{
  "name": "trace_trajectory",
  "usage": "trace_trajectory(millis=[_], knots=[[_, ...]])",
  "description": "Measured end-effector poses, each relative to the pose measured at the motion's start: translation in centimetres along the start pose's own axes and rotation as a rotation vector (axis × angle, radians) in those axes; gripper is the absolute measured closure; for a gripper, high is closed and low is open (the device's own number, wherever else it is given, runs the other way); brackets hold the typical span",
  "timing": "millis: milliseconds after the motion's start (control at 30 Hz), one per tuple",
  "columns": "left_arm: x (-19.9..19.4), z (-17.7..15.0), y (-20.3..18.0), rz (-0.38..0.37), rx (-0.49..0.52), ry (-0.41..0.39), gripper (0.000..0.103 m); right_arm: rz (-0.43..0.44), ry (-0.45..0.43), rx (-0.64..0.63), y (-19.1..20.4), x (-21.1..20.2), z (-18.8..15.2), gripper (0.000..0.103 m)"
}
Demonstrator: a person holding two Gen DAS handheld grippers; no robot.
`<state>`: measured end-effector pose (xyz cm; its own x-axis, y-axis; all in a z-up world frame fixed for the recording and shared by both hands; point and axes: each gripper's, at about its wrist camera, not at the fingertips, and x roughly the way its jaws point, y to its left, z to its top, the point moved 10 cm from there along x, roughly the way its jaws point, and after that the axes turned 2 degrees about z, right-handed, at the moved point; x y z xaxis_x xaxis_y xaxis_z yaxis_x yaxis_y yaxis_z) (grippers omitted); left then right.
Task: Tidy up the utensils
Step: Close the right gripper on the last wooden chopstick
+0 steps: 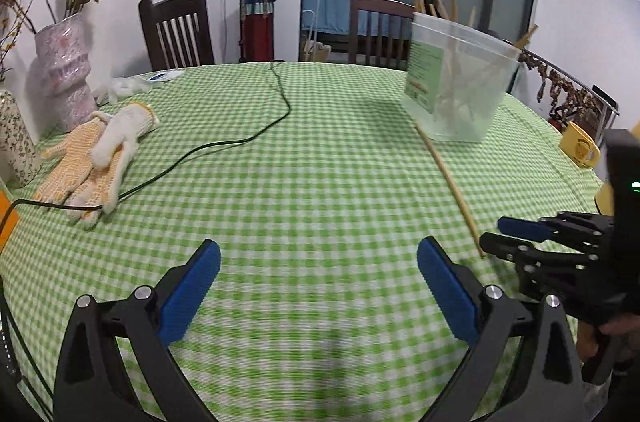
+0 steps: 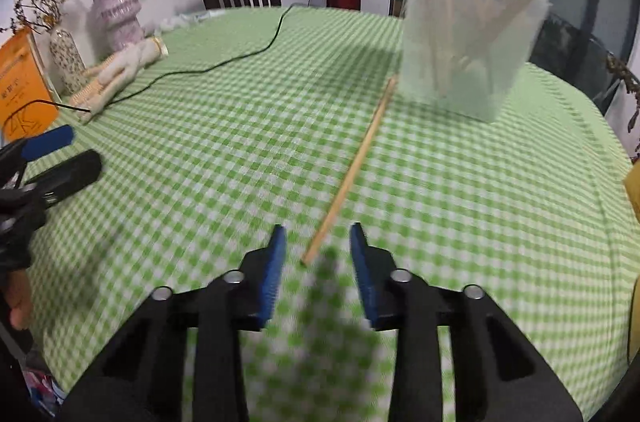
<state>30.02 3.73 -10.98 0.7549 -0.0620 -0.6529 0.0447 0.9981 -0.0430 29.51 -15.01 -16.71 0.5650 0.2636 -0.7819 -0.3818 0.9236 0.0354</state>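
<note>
**Right gripper lined up on the last loose chopstick, jaws not on it yet**

Left wrist view: left gripper (image 1: 318,264) hangs wide open over bare green checked tablecloth (image 1: 320,150), nothing between the pads. Looks parked, probably kept clear so the other hand can work. Right gripper (image 1: 490,232) comes in from the right, its tips just beside the near end of the chopstick (image 1: 448,182). That chopstick lies flat on the cloth, far end almost at the foot of the clear plastic container (image 1: 460,82), which already stands full of upright sticks. So the container is the landmark: glove pair (image 1: 92,158) and black cable (image 1: 240,138) sit well to its left, pink vase (image 1: 64,70) further left by the wall, yellow mug (image 1: 580,146) to its right.

Right wrist view: right gripper (image 2: 318,242) has jaws narrowed but still parted, near tip of the chopstick (image 2: 352,174) just ahead of the gap, no pad touching it as far as the blur allows. Stick runs from there up to the container (image 2: 472,22). Narrow gap suits a thin stick. My read: grab by the near end, then drop it in with the rest. Risk: stick rolls or pivots when pinched at the tip
</note>
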Motion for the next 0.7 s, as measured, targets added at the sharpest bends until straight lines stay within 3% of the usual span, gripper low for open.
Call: trace_trajectory(millis=[100,267,433,567,700], knots=[[0.1,0.0,1.0,0.010,-0.026,0.009,0.007,0.009,0.025,-0.031,0.4,0.6,-0.7,0.095],[1.4,-0.1,1.0,0.011,-0.038,0.043,0.007,0.057,0.020,-0.089,0.3,-1.1,-1.9,0.103],[2.2,0.6,-1.4,-0.013,0.021,0.050,0.007,0.025,0.033,-0.118,-3.8,-4.2,-3.9,0.103],[3.0,1.4,-3.8,-0.033,0.096,0.041,0.007,-0.079,0.013,0.011,-10.4,-6.2,-4.5,0.103],[3.6,2.8,-4.2,-0.014,0.099,0.032,0.007,0.041,-0.029,0.006,-7.8,-7.1,-4.0,0.102]])
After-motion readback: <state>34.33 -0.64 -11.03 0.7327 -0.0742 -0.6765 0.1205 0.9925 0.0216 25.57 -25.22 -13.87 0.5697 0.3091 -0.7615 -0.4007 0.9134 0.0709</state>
